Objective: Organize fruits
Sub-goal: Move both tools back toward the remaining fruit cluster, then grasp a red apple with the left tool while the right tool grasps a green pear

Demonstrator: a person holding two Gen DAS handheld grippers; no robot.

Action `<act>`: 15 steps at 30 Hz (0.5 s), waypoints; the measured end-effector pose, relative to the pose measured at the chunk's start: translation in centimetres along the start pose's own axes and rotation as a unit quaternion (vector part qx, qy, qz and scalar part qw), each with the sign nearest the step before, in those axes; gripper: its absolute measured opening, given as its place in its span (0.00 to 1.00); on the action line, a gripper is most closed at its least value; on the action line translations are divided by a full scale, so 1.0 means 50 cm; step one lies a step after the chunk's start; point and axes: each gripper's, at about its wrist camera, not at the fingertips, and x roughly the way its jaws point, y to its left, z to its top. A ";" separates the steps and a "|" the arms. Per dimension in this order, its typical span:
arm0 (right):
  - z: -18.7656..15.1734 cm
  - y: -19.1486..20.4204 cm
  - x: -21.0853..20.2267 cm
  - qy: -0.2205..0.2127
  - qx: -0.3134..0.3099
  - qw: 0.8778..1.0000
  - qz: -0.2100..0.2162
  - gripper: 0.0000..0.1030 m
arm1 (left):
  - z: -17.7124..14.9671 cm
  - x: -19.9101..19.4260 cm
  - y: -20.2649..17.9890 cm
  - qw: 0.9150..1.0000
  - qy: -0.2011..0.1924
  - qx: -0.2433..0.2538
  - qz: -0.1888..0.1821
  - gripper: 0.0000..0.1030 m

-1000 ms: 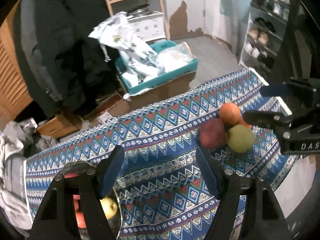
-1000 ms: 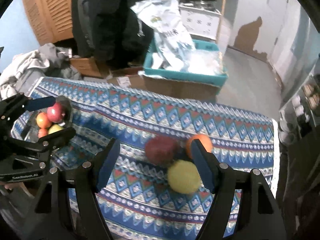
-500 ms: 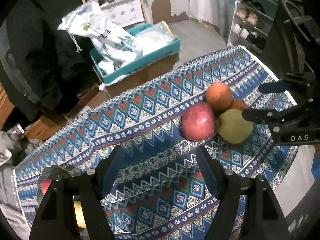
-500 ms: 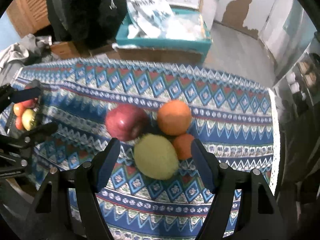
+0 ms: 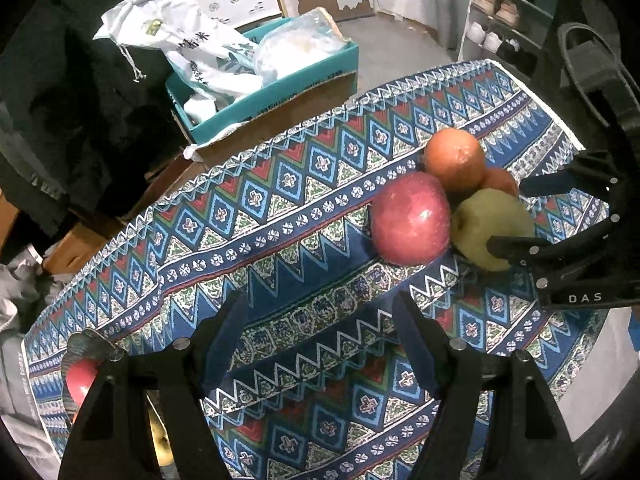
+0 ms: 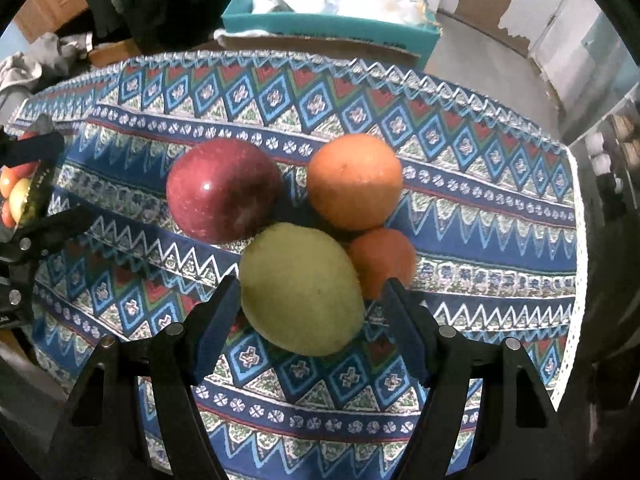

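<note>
Several fruits cluster on the patterned tablecloth [image 6: 480, 240]: a red apple [image 6: 224, 190], a large orange [image 6: 354, 180], a small orange [image 6: 382, 262] and a green fruit [image 6: 300, 288]. My right gripper [image 6: 312, 296] hangs open just above the green fruit, one finger on each side, pads not pressing it. The left wrist view shows that right gripper [image 5: 536, 216] at the green fruit [image 5: 492, 232], beside the red apple [image 5: 412, 218] and large orange [image 5: 454, 160]. My left gripper [image 5: 320, 304] is open over bare cloth. A dark bowl [image 5: 80, 348] with fruit sits at the lower left.
Beyond the table's far edge a teal box [image 5: 280, 80] with white bags rests on cardboard. Dark coats [image 5: 80, 120] hang at the left. A shoe rack [image 5: 508, 20] stands at the right. The cloth's right edge [image 6: 576, 240] lies near the fruit cluster.
Both grippers have sunk toward the table, so the fruits look much larger. The right gripper has come down over the green fruit. Neither gripper's opening has changed.
</note>
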 end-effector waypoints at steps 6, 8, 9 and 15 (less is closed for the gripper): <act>0.004 0.013 0.032 0.014 -0.004 1.000 0.007 0.74 | 0.002 0.016 -0.003 1.000 0.002 0.004 -0.007 0.74; 0.006 0.020 0.038 0.015 -0.012 1.000 -0.001 0.74 | 0.003 0.024 -0.003 1.000 0.004 0.004 -0.006 0.74; 0.005 0.022 0.039 0.015 -0.012 1.000 -0.002 0.74 | 0.004 0.027 -0.003 1.000 0.006 0.003 -0.007 0.74; 0.001 0.029 0.048 0.031 -0.005 1.000 0.003 0.72 | 0.007 0.049 0.000 1.000 0.017 -0.001 -0.010 0.74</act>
